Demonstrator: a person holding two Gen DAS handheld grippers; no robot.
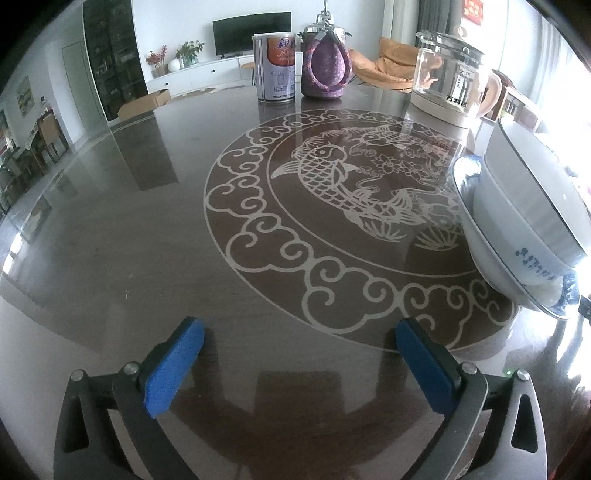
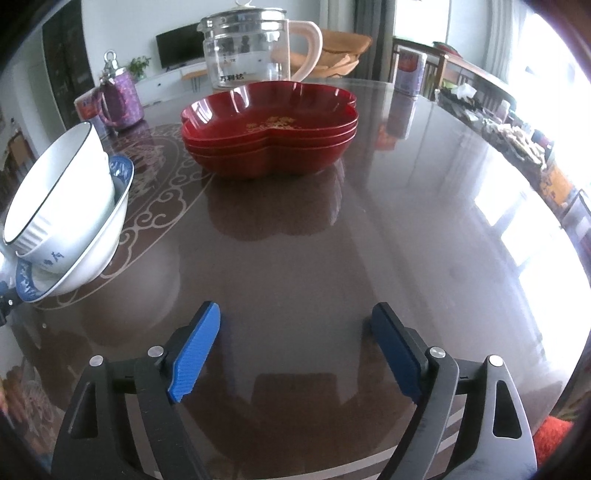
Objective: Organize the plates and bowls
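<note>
Both the left gripper and right gripper stood apart, empty, over the table; nested white bowls sat left of the red plates.

— What stands at the far side of the dark glossy table?
— A glass kettle with a pale handle, a tin can and a purple woven pouch just beside it.
— And the tabletop?
— A pale fish-and-cloud pattern is set into its middle.
— Behind it?
— A dark television on a white cabinet, potted plants near it, and an orange cushioned seat.
</note>
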